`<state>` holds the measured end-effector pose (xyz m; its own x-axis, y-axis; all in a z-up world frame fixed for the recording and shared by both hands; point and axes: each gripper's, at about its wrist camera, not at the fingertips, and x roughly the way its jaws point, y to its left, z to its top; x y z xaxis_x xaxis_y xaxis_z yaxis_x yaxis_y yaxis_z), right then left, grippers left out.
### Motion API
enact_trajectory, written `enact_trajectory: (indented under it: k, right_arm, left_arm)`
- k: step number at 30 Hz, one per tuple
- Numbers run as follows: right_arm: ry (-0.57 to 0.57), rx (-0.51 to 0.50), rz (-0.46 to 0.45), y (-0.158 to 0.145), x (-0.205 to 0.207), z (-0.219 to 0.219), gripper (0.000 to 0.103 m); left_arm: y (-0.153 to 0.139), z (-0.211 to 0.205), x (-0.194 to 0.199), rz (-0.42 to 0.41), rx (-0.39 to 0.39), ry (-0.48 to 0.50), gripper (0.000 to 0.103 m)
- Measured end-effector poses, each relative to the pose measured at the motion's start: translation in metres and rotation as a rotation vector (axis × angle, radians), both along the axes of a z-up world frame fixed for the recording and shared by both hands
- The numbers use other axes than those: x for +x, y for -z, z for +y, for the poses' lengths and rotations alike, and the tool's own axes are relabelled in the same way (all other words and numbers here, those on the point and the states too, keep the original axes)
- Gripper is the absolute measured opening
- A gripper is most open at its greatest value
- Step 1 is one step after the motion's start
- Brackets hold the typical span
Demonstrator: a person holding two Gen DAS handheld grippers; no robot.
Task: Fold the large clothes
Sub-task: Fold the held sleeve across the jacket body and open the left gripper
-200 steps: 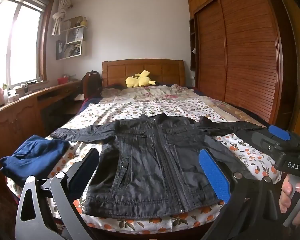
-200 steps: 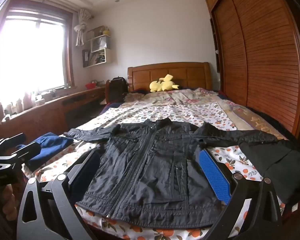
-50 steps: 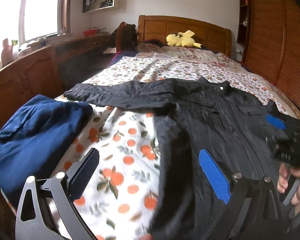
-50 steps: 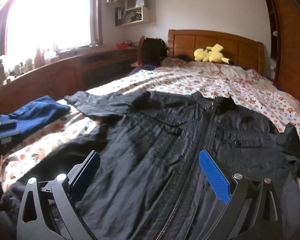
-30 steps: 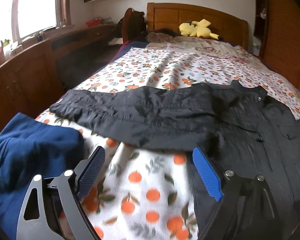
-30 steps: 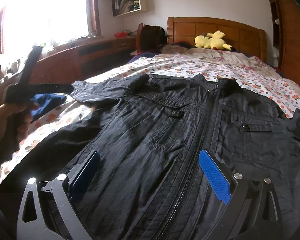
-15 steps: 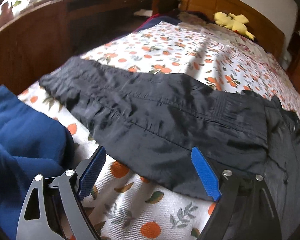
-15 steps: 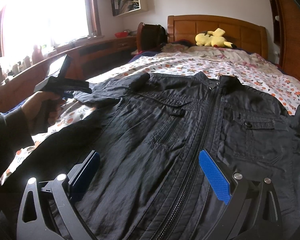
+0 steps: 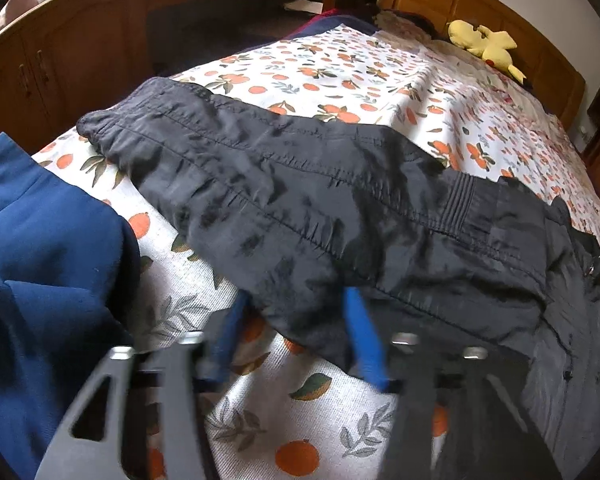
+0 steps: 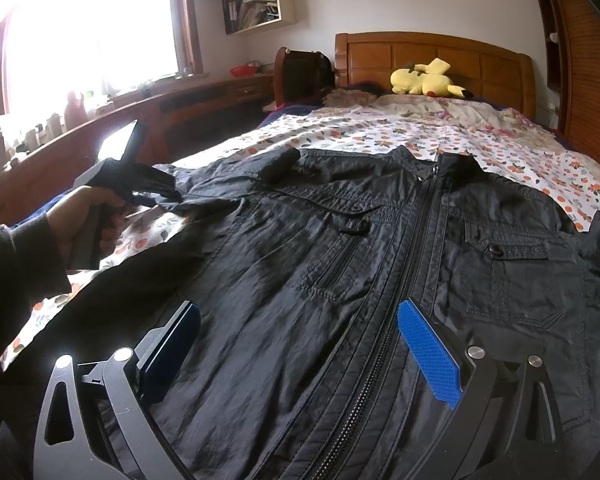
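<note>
A black zip-front jacket point(image 10: 380, 248) lies face up on the bed, sleeves spread. Its left sleeve point(image 9: 284, 200) stretches across the left wrist view. My left gripper point(image 9: 296, 320) is at the sleeve's near lower edge, its blurred blue pads straddling the fabric, the jaws closer together than before; the right wrist view shows it at the sleeve point(image 10: 160, 192). My right gripper point(image 10: 296, 340) hovers open and empty over the jacket's lower front, beside the zipper.
A dark blue folded garment point(image 9: 40, 260) lies left of the sleeve at the bed's corner. The bed has an orange-print sheet point(image 9: 360, 76), a yellow plush toy point(image 10: 424, 78) by the headboard, and a wooden counter point(image 10: 140, 120) along the left.
My left gripper moved forward onto the sleeve's lower edge and its jaws narrowed around the fabric. My right gripper stayed over the jacket front.
</note>
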<state>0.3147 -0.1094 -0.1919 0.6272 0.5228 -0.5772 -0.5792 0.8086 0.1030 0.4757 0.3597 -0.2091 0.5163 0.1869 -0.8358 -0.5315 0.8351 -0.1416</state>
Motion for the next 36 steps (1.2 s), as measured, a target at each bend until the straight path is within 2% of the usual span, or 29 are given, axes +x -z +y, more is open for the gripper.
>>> enact_trajectory:
  k: [1, 2, 5, 11, 15, 19, 23, 27, 36]
  right_arm:
    - [0.000, 0.000, 0.001, 0.000, 0.000, 0.000, 0.096]
    - [0.000, -0.003, 0.002, 0.000, 0.000, 0.001, 0.096]
    - [0.003, -0.012, 0.002, -0.001, -0.001, 0.001, 0.096]
    - [0.052, -0.005, -0.007, -0.012, -0.010, -0.014, 0.096]
    - [0.095, -0.011, -0.014, -0.027, -0.017, -0.028, 0.096]
    - [0.116, 0.003, -0.044, -0.050, -0.027, -0.039, 0.096]
    - [0.128, 0.032, -0.058, -0.066, -0.031, -0.049, 0.096]
    - [0.137, 0.041, -0.058, -0.073, -0.030, -0.058, 0.096]
    - [0.128, 0.023, -0.064, -0.068, -0.030, -0.057, 0.096]
  left_arm:
    - [-0.002, -0.002, 0.001, -0.011, -0.013, 0.014, 0.016]
    - [-0.005, -0.004, 0.002, -0.016, -0.016, 0.023, 0.011]
    - [-0.023, -0.020, 0.006, -0.027, 0.068, 0.058, 0.003]
    - [-0.074, -0.072, 0.001, -0.126, 0.143, 0.183, 0.003]
    - [-0.107, -0.130, -0.010, -0.188, 0.220, 0.311, 0.003]
    - [-0.123, -0.182, -0.027, -0.236, 0.226, 0.416, 0.003]
    - [-0.123, -0.218, -0.045, -0.244, 0.232, 0.475, 0.003]
    - [-0.109, -0.237, -0.062, -0.210, 0.250, 0.504, 0.003]
    - [-0.071, -0.233, -0.096, -0.139, 0.232, 0.523, 0.008]
